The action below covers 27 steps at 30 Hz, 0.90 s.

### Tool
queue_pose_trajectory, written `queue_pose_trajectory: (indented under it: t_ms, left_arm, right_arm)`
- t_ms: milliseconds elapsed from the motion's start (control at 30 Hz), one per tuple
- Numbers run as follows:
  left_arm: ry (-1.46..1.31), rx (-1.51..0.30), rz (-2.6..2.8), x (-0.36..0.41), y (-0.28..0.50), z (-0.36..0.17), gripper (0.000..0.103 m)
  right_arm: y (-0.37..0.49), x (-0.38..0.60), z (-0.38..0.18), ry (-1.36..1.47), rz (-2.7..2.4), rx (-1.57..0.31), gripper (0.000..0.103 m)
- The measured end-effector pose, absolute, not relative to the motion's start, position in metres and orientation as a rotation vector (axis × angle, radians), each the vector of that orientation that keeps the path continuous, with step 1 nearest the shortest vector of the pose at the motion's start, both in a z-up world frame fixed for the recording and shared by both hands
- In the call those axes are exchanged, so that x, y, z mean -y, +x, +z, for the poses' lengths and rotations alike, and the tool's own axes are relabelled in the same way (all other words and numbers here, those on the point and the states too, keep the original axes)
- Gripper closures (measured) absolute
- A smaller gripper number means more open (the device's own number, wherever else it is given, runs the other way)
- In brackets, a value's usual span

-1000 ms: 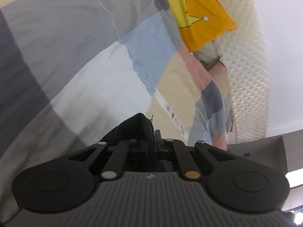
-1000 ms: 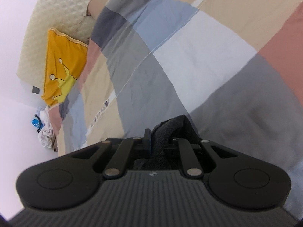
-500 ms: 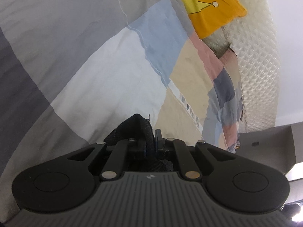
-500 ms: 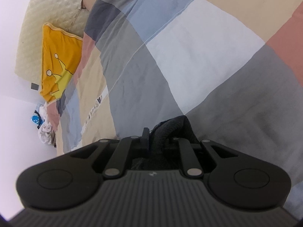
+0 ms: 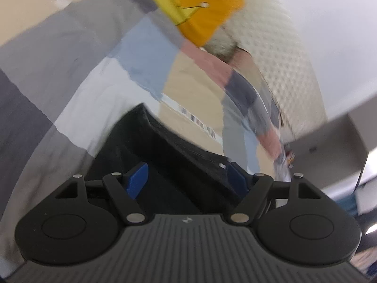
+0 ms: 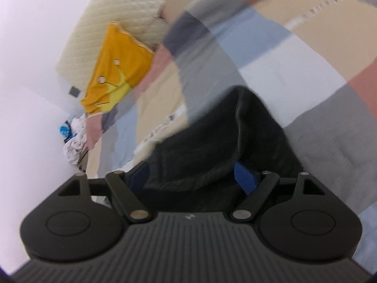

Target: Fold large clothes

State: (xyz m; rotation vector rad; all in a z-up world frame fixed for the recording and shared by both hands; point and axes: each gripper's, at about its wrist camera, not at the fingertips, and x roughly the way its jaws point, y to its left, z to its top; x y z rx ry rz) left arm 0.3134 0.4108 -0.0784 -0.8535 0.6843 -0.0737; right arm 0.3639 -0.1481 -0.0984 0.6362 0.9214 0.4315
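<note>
Bedcover: patchwork of grey, blue, white, beige, pink.
Pillow: orange-yellow, at the bed's head edge.
Headboard: cream, quilted.

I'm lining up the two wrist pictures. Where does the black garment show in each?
Left wrist: the black garment lies low at centre, between the spread blue pads of the left gripper, on the patchwork bedcover.
Right wrist: it fills the lower centre, between the right gripper pads.
Shared landmark: the yellow crown pillow, top centre;, upper left.
</note>
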Motion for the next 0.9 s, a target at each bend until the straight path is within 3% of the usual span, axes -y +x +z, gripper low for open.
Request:
queue_pose_trajectory:
  t_ms: [233, 267, 400, 467, 900]
  left_arm:
    - [-0.658, -0.764, -0.092, -0.330, 0.296, -0.079, 0.025]
    - [-0.634, -0.777, -0.098, -0.322, 0.298, -0.080, 0.025]
    - [-0.555, -0.814, -0.112, -0.297, 0.315, -0.085, 0.025]
    - [-0.530, -0.821, -0.102, -0.291, 0.330, -0.087, 0.025]
    - [-0.413, -0.914, 0.018, -0.301, 0.443, -0.140, 0.021]
  right_arm:
    - [0.327, 0.119, -0.096, 0.554, 0.489, -0.876, 0.023]
    - [0.327, 0.114, -0.097, 0.522, 0.488, -0.886, 0.030]
    - [0.336, 0.095, -0.104, 0.377, 0.479, -0.918, 0.033]
    - [0.349, 0.086, -0.112, 0.318, 0.454, -0.948, 0.045]
    - [0.433, 0.056, -0.176, 0.162, 0.370, -1.006, 0.049]
